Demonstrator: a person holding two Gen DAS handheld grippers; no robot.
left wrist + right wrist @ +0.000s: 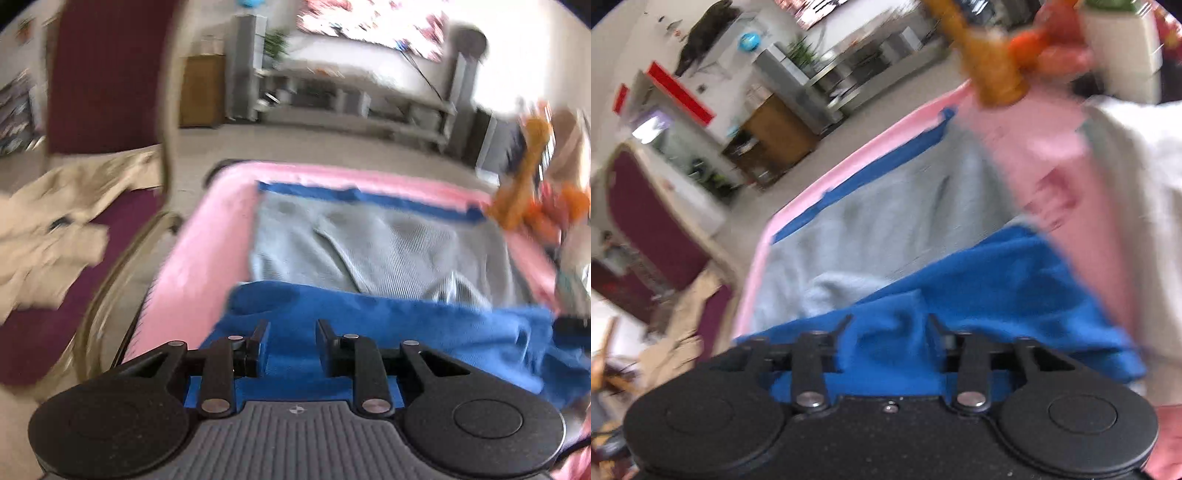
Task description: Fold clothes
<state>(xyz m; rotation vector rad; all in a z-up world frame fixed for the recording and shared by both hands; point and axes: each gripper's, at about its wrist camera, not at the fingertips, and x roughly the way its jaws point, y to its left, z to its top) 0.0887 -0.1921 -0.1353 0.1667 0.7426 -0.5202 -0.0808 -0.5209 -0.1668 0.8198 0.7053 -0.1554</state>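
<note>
Pink table surface (192, 258): it fills the middle of both views; your work lies on it.
Grey garment (369, 243): spread flat across the centre of the frame, a blue band along its far edge.
Blue fabric (388, 317): bunched across the lower middle of both views, lying over the grey garment's near edge. I cannot tell whether it is the same garment turned over or a second piece.
Beige clothing (55, 240): heaped on the maroon chair (107, 74) at the left edge, not yet dealt with.
Left gripper (291, 339): your fingers stand partly apart over the blue fabric. Nothing is pinched between them.
Right gripper (890, 332): jaws partly apart, with a raised ridge of blue fabric between them. The pads do not appear to press it.
Step in hand: judged as a fold of the near edge, between grips. Both views are blurred.
Next move: close on the blue edge at two matched points, then carry it level toward the far band.
</note>
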